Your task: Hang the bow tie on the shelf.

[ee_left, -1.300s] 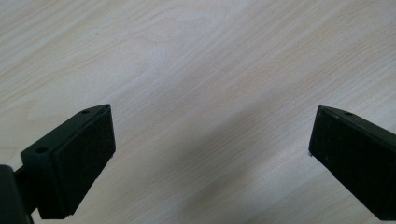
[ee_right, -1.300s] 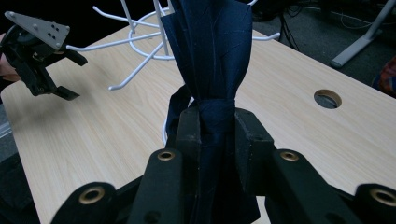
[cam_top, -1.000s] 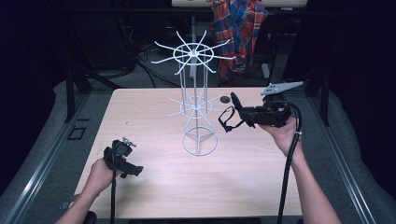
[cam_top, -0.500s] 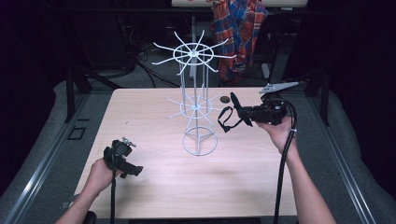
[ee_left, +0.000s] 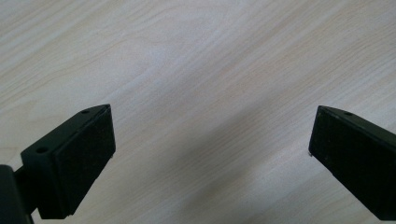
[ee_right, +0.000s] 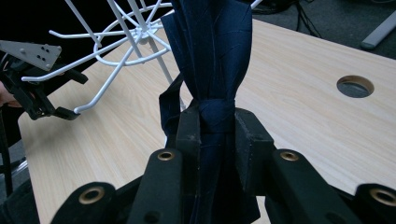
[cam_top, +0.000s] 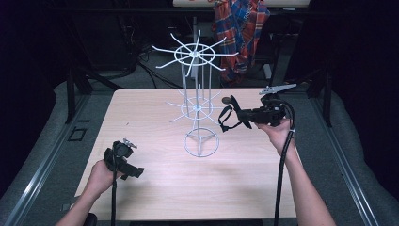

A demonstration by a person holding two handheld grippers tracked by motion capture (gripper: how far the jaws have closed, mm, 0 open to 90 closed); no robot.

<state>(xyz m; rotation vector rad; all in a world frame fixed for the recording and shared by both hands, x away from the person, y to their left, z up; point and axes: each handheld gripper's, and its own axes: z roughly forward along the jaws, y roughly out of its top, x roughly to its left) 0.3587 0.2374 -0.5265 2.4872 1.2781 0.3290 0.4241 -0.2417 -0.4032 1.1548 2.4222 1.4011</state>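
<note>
High view, largest item first: the table (cam_top: 155, 197) carries a white wire rack (cam_top: 196, 107) with hook arms on two tiers. The right gripper (cam_top: 234, 113) hangs just right of the rack's lower tier, jaws clamped on a folded navy umbrella (ee_right: 212, 60). The umbrella's long axis runs straight out from the jaws, its strap loop (cam_top: 225, 120) hanging toward the nearest hooks, so the right hand is the nearer one. The left gripper (cam_top: 133, 172) rests well apart near the table's front edge, jaws spread, nothing between them.
</note>
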